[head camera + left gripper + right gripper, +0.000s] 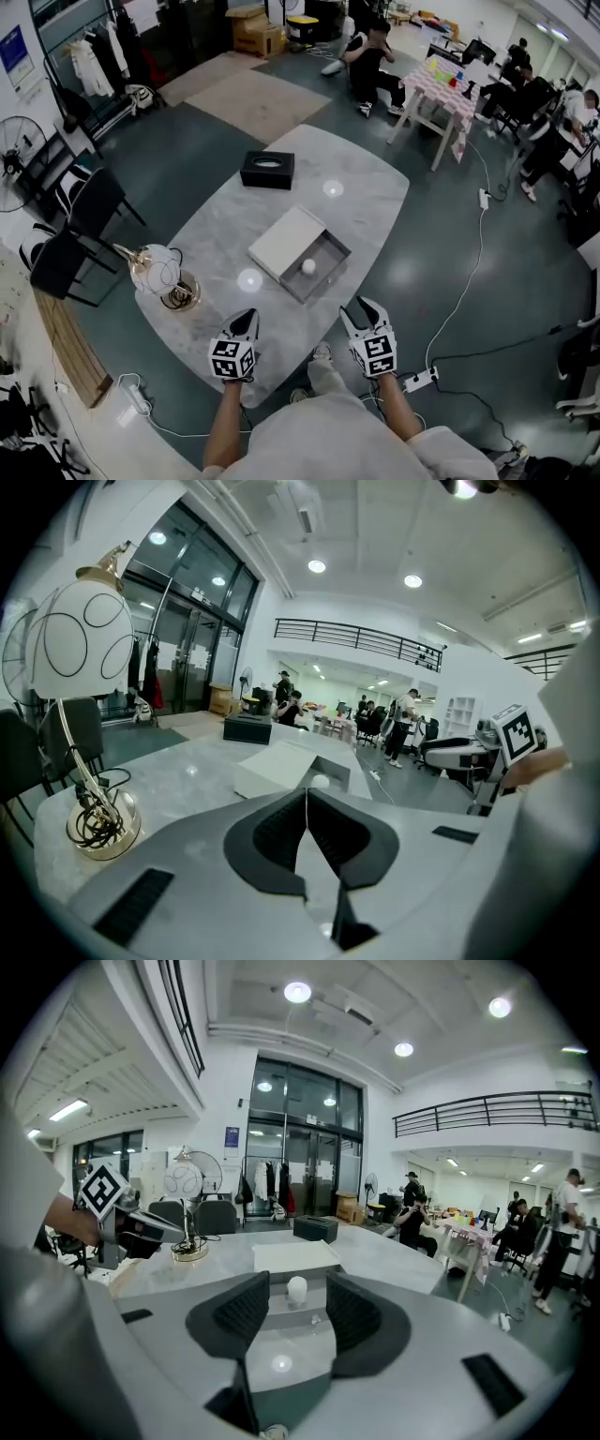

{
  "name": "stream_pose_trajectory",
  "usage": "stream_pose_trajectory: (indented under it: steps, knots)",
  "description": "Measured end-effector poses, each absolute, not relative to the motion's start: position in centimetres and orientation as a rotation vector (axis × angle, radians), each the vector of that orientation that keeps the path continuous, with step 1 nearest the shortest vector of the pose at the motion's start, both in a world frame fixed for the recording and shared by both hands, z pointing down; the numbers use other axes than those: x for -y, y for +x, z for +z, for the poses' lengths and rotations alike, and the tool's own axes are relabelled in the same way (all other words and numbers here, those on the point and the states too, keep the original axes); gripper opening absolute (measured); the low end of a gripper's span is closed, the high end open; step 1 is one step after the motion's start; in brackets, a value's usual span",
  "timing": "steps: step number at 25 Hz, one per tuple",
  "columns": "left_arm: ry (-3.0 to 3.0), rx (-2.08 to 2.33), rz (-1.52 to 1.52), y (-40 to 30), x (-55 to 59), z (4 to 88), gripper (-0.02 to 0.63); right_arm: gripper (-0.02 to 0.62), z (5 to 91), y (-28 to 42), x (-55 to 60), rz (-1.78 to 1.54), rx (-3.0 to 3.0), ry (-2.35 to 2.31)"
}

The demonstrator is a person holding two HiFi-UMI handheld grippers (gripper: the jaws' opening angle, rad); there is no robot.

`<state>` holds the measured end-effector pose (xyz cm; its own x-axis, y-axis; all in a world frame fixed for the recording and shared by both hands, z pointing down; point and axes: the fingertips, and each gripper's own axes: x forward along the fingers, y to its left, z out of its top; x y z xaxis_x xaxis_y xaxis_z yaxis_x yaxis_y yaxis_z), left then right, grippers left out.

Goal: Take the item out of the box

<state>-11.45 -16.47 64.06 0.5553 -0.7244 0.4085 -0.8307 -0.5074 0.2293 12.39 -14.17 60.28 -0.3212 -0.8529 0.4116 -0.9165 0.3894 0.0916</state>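
An open grey box (pixel 323 267) lies on the marble table (pixel 225 230), its white lid (pixel 284 241) slid off to the left half. Inside it rests a small white ball (pixel 308 266), also visible as the ball (pixel 296 1288) ahead of the right jaws and the ball (pixel 321 781) in the left gripper view. My left gripper (pixel 246 323) hovers at the table's near edge, jaws shut with nothing between them. My right gripper (pixel 364 314) is just off the near edge, jaws open and empty, pointing at the box (pixel 295 1302).
A wire globe lamp (pixel 161 272) stands on the table's left, near my left gripper. A black tissue box (pixel 267 170) sits at the far end. Chairs (pixel 70 234) stand to the left; people sit at a far table (pixel 441 89). A power strip (pixel 419 380) lies on the floor.
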Motion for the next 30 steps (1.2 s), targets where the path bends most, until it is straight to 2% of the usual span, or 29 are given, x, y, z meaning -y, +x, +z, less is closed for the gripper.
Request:
stream_pose_trajectory:
  steps: [16, 30]
  knots:
    - [2.224, 1.433, 0.444, -10.3, 22.4, 64.9, 0.018, 0.193, 62.4, 14.4, 23.5, 0.298, 2.368, 1.311]
    - [2.172, 1.457, 0.503, -9.4, 24.3, 66.2, 0.018, 0.204, 65.3, 14.9, 26.2, 0.370, 2.391, 1.224]
